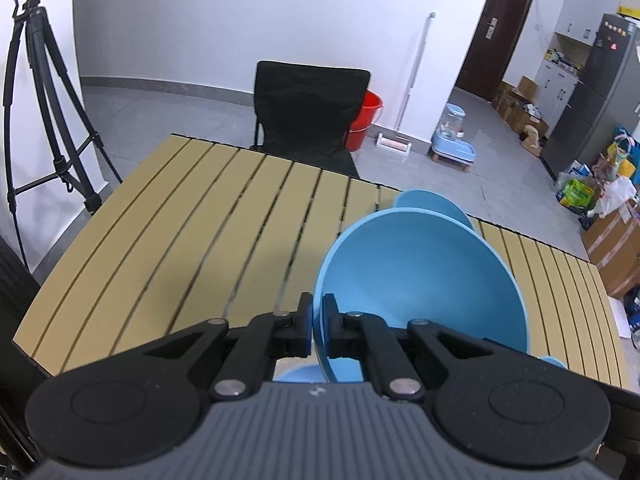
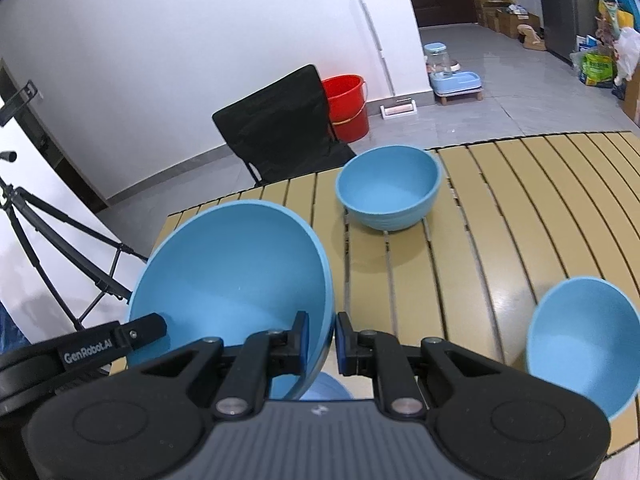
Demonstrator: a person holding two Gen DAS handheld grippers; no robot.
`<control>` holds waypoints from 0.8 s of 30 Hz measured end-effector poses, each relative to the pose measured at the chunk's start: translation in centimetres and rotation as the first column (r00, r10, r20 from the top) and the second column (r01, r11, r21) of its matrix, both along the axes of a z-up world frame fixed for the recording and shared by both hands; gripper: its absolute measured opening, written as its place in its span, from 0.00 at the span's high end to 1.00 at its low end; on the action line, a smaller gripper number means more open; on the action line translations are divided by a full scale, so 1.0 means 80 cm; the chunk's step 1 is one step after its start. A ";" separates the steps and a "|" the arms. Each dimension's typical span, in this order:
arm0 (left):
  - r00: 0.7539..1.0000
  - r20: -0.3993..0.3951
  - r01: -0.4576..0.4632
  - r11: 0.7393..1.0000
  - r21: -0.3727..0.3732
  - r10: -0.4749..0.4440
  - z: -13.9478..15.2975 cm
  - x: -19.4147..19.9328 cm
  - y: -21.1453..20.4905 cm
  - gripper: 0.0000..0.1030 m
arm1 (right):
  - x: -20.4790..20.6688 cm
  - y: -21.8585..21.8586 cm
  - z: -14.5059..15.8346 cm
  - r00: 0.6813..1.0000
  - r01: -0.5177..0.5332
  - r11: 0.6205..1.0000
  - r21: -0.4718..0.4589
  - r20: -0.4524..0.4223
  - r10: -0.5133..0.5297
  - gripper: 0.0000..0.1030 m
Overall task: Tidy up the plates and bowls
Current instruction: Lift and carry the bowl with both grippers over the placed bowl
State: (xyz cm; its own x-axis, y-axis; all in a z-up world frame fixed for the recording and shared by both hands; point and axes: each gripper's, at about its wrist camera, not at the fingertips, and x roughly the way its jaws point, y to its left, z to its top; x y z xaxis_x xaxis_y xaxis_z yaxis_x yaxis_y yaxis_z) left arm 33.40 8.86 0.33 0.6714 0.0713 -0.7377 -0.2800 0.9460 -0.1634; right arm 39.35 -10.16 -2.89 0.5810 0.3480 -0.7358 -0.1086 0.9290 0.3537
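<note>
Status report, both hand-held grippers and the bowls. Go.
Left hand-held gripper shut on big bowl rim. Right hand-held gripper shut on opposite rim. Bowl tilted, off the table. Deep bowl ahead, small bowl right; path clear.

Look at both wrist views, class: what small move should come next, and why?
Probably carry the held bowl toward the deep bowl standing on the table. The left gripper and the right gripper each clamp its rim, lifted, so nesting looks likely.
</note>
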 end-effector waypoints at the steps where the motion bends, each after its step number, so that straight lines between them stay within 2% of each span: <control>1: 1.000 0.000 0.005 1.000 0.001 -0.005 0.000 -0.001 -0.006 0.95 | -0.003 -0.007 0.000 1.000 0.005 1.000 0.002 0.002 -0.005 0.87; 12: 0.996 0.003 0.086 0.996 0.024 -0.086 0.001 -0.015 -0.094 0.94 | -0.038 -0.097 -0.003 0.997 0.071 0.997 0.017 0.021 -0.072 0.87; 24: 0.985 -0.034 0.171 0.983 0.073 -0.169 -0.019 -0.007 -0.193 0.94 | -0.055 -0.195 -0.024 0.989 0.147 0.989 0.033 0.030 -0.148 0.87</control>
